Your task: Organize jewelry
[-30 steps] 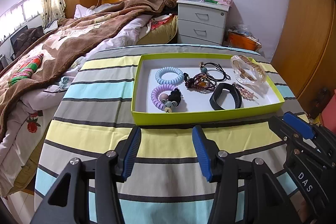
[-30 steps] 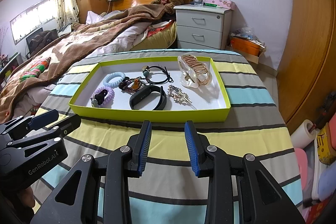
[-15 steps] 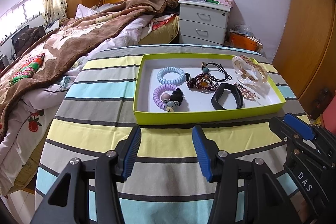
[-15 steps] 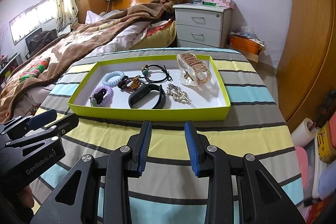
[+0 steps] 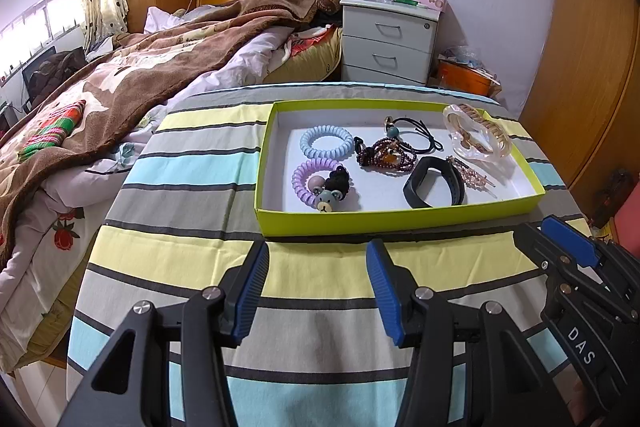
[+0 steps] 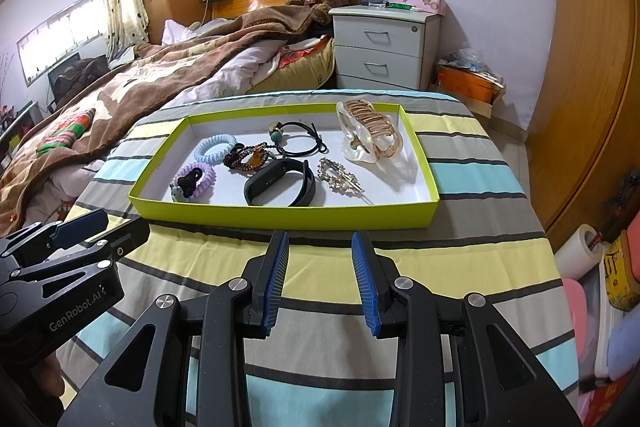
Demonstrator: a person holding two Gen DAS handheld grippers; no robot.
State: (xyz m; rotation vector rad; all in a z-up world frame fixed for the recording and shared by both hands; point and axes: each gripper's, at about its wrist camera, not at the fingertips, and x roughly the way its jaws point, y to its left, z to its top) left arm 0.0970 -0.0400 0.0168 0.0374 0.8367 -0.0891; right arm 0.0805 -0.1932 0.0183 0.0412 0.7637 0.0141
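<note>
Left wrist view: the left claw [image 5: 316, 267] hovers released over the striped worktop [image 5: 192, 251], nothing between its blue pads, just short of the tray's [image 5: 384, 217] near wall. The right claw [image 6: 318, 259] is likewise released and empty, its gap narrower, beside the left one. Bare cloth lies between both claws and the tray, with more open room to the tray's left. Inside the tray lie a blue coil tie [image 5: 326, 141], purple coil tie [image 5: 310, 179], bead bracelet [image 5: 386, 155], black band [image 5: 434, 183], crystal clip [image 6: 340, 175], black elastic [image 6: 298, 137] and a clear hair claw [image 6: 370, 135] against the far right corner. The bed [image 5: 100, 99] borders the worktop's left edge.
</note>
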